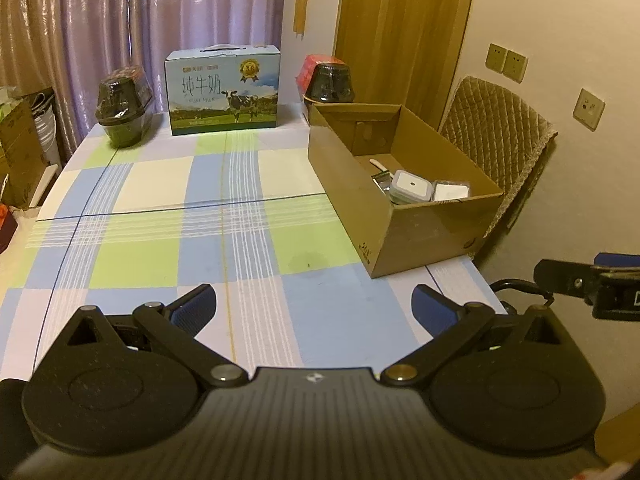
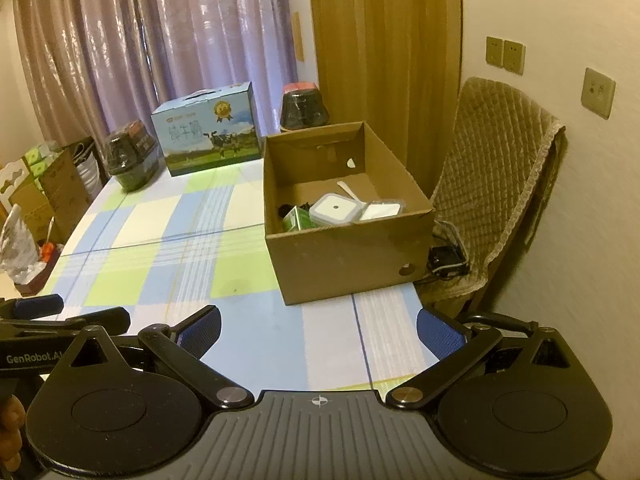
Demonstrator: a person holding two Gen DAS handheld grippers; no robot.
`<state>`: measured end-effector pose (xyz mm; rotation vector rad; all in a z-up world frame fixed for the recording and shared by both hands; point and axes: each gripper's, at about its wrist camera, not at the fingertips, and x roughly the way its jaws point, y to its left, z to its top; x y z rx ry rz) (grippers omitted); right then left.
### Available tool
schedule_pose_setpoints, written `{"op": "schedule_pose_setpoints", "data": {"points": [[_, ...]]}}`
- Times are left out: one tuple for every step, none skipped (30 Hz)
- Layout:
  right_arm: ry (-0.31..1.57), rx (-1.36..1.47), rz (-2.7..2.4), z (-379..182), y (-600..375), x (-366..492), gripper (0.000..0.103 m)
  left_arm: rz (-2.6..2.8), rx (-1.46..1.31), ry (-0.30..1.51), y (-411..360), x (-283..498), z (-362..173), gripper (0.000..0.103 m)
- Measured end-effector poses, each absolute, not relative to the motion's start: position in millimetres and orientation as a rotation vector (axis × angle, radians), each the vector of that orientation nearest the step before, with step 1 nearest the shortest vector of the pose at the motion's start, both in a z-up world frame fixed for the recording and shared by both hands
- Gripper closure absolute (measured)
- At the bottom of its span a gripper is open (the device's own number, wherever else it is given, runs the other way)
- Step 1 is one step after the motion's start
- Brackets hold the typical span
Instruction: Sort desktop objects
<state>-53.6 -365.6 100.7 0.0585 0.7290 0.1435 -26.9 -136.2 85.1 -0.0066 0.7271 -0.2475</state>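
Note:
An open cardboard box (image 1: pixel 424 232) (image 2: pixel 344 256) stands on the right side of the checked tablecloth (image 1: pixel 180 208) (image 2: pixel 160 248). Inside lie two white square containers (image 1: pixel 412 186) (image 2: pixel 336 208), a white spoon (image 2: pixel 348 190), a small green carton (image 2: pixel 298 218) and something dark. My left gripper (image 1: pixel 314 306) hovers low over the near table edge, open and empty. My right gripper (image 2: pixel 318 330) is open and empty too, near the table's front right corner. Each gripper shows at the edge of the other's view.
A blue milk carton (image 1: pixel 224 92) (image 2: pixel 208 128) stands at the table's far end between two dark wrapped jars (image 1: pixel 122 108) (image 1: pixel 330 82). A padded chair (image 1: pixel 496 136) (image 2: pixel 500 184) sits right of the box, a black device (image 2: pixel 446 258) on it. Boxes and bags (image 2: pixel 40 196) crowd the floor left.

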Motion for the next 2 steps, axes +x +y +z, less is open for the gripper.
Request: {"op": "schedule_pose_setpoints", "data": {"points": [[0.730, 0.058, 0.145, 100.4, -365.3, -53.5, 0.002, -0.243, -0.001, 0.720, -136.3, -27.4, 85.2, 0.001], [0.731, 0.059, 0.145, 100.0, -364.9, -53.7, 0.002, -0.238, 0.004, 0.716, -136.2, -27.6, 85.3, 0.001]]}}
